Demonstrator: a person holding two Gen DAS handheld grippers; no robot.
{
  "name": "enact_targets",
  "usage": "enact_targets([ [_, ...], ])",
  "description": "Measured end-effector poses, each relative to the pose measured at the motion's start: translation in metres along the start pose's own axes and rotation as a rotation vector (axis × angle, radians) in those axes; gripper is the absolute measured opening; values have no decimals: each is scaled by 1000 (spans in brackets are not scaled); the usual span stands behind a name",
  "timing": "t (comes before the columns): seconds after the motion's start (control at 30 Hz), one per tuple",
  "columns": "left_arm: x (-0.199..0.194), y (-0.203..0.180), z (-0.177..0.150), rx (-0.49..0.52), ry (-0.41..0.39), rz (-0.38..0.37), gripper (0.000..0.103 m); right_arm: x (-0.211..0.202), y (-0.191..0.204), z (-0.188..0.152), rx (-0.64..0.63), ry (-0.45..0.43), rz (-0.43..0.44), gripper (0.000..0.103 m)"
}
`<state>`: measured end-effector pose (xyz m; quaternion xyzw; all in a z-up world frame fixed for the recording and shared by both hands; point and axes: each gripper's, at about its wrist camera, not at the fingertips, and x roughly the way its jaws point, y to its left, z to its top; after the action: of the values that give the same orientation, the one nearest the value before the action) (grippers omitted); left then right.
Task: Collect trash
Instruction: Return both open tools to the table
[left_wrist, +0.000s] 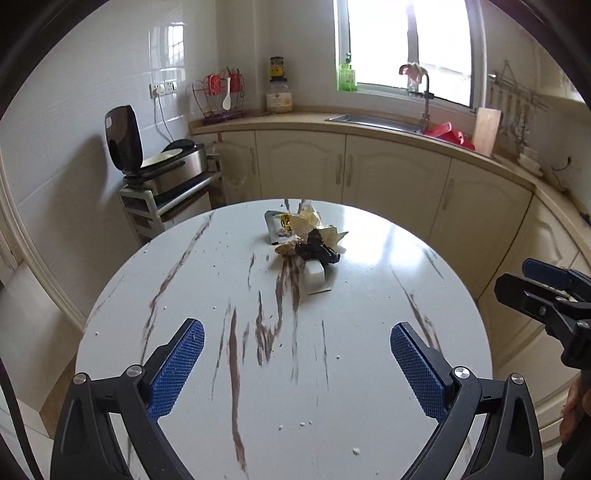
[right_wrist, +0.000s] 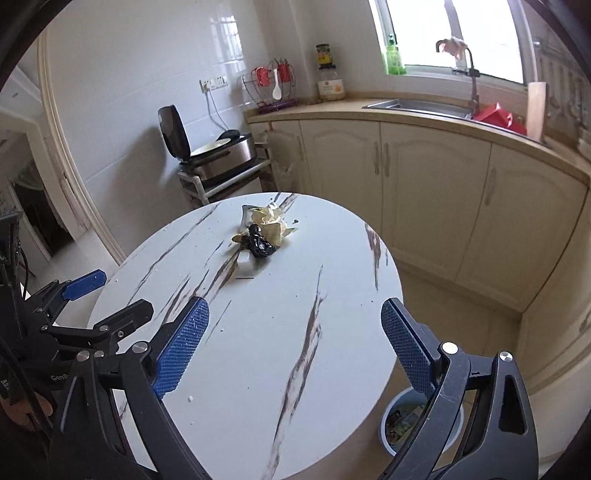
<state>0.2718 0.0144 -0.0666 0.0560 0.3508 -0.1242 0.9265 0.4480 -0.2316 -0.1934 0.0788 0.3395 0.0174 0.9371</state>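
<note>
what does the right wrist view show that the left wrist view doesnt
Only the right wrist view shows the blue bin on the floor beside the table, with scraps inside, and the doorway at far left.

Only the left wrist view shows the utensil rail on the wall right of the sink.

Both show the round marble table, the trash pile at its far side, the sink, and each claw, left claw and right claw, open and empty.

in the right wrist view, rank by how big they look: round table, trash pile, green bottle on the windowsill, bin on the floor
1. round table
2. bin, partly hidden by the gripper finger
3. trash pile
4. green bottle
</note>
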Motion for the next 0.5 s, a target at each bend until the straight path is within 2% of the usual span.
enact_targets([
  [0.13, 54, -13, 23, 0, 79, -9, 97, 39, -12, 12, -11, 49, -20, 94],
  [0.23, 90, -22, 43, 22, 128, -8, 91, 67, -20, 23, -36, 81, -42, 94],
  [0.3, 112, -28, 52, 26, 163, -11, 77, 84, -27, 30, -45, 99, -53, 94],
  [0.37, 140, -24, 75, 26, 186, -12, 75, 98, -32, 34, -46, 112, -53, 94],
  [0.43, 160, -23, 82, 30, 206, -24, 71, 109, -36, 38, -49, 119, -54, 94],
  [0.5, 182, -20, 86, 15, 237, -37, 59, 117, -39, 40, -41, 124, -49, 94],
])
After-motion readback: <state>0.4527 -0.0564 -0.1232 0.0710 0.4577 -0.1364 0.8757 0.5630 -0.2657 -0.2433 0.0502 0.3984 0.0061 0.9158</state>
